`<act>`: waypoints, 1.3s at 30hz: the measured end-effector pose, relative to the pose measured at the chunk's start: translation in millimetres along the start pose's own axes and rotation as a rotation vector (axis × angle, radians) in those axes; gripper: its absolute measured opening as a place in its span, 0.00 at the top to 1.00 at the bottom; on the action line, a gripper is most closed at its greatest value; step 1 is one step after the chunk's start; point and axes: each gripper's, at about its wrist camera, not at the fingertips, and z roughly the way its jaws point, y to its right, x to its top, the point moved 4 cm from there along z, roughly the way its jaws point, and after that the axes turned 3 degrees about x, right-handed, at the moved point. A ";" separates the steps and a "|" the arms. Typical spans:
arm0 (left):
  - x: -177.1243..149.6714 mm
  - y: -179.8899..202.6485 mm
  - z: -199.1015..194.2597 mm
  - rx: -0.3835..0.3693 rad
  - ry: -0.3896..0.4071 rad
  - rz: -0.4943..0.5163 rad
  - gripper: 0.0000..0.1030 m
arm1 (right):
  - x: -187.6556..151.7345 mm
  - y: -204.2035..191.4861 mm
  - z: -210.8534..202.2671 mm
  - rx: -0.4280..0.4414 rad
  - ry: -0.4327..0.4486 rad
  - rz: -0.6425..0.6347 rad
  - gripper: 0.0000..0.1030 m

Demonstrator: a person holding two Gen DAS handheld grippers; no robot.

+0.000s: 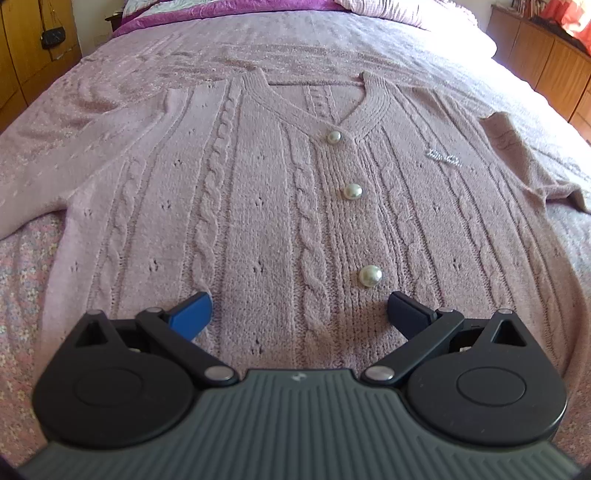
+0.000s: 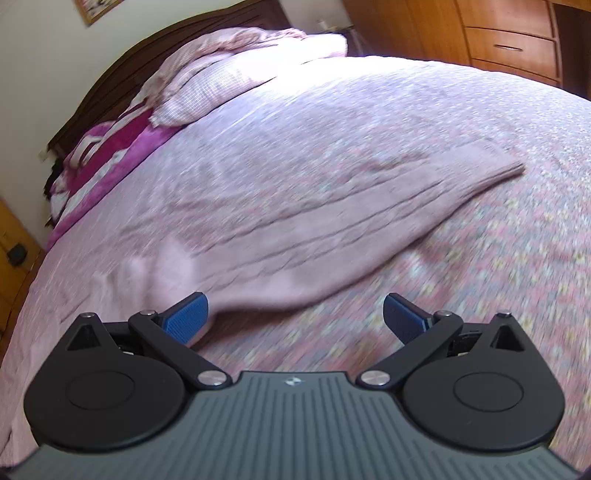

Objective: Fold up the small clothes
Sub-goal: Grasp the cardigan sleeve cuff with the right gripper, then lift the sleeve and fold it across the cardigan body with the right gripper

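Both jaws stood wide and empty: left gripper (image 1: pixel 299 308) over the cardigan (image 1: pixel 258 206) flat on the bed (image 1: pixel 22 295), right gripper (image 2: pixel 295 310) near its sleeve (image 2: pixel 332 221). Pinching too deep, I could catch the bedspread too.

Domestic bedroom: made bed (image 2: pixel 369 122) with pillows (image 2: pixel 229 85) at dark headboard (image 2: pixel 122 74), wooden wardrobes (image 2: pixel 498 33) at right.

Open bedspread (image 2: pixel 498 258) beside flat sweater (image 1: pixel 258 221)

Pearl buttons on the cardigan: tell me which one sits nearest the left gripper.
The lowest button, just ahead of the open left gripper toward its right finger. The middle button and the top button at the V-neck lie farther up.
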 end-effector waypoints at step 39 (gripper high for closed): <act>-7.3 9.4 6.9 0.022 0.045 0.059 0.00 | 52.1 52.7 12.0 -0.063 0.318 0.120 0.86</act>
